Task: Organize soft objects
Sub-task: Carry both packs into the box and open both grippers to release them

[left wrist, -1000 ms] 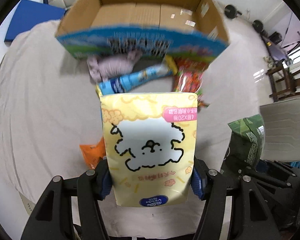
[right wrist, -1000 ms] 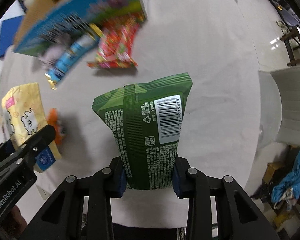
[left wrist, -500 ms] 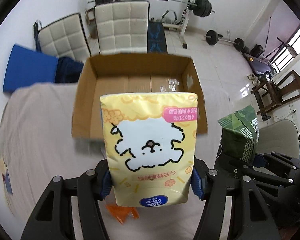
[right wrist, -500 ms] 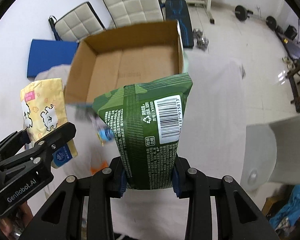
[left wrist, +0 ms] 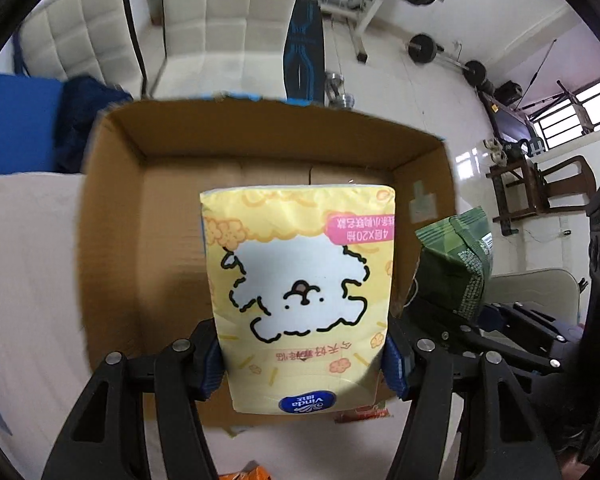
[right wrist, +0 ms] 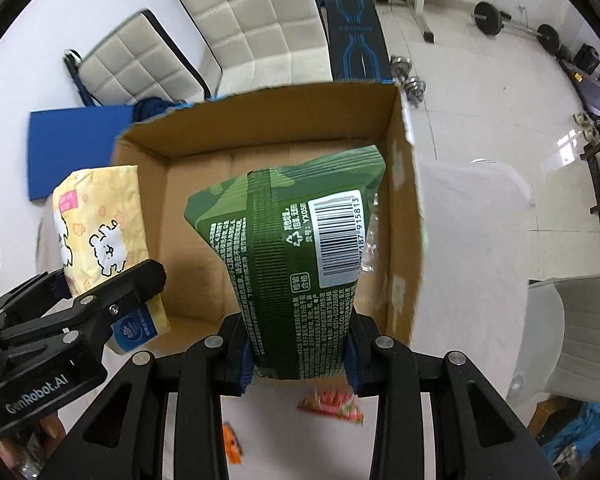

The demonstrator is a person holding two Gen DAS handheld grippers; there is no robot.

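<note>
My left gripper [left wrist: 304, 364] is shut on a yellow tissue pack [left wrist: 300, 300] with a white dog drawing, held over the near part of an open cardboard box [left wrist: 112, 208]. My right gripper [right wrist: 300, 354] is shut on a green snack bag [right wrist: 296, 248], held above the same box [right wrist: 404, 200] near its right wall. The tissue pack also shows in the right wrist view [right wrist: 100, 220], at the box's left wall, and the green bag in the left wrist view [left wrist: 456, 264], to the right.
The box stands on a table with a pale cloth [left wrist: 28, 280]. An orange packet [right wrist: 232, 444] and a red candy bag [right wrist: 332, 400] lie on the cloth in front of the box. White chairs [right wrist: 256, 20], a blue mat [right wrist: 76, 148] and gym weights stand behind.
Both grippers have risen and moved forward from above the loose snacks on the cloth to above the open box, each still holding its pack.
</note>
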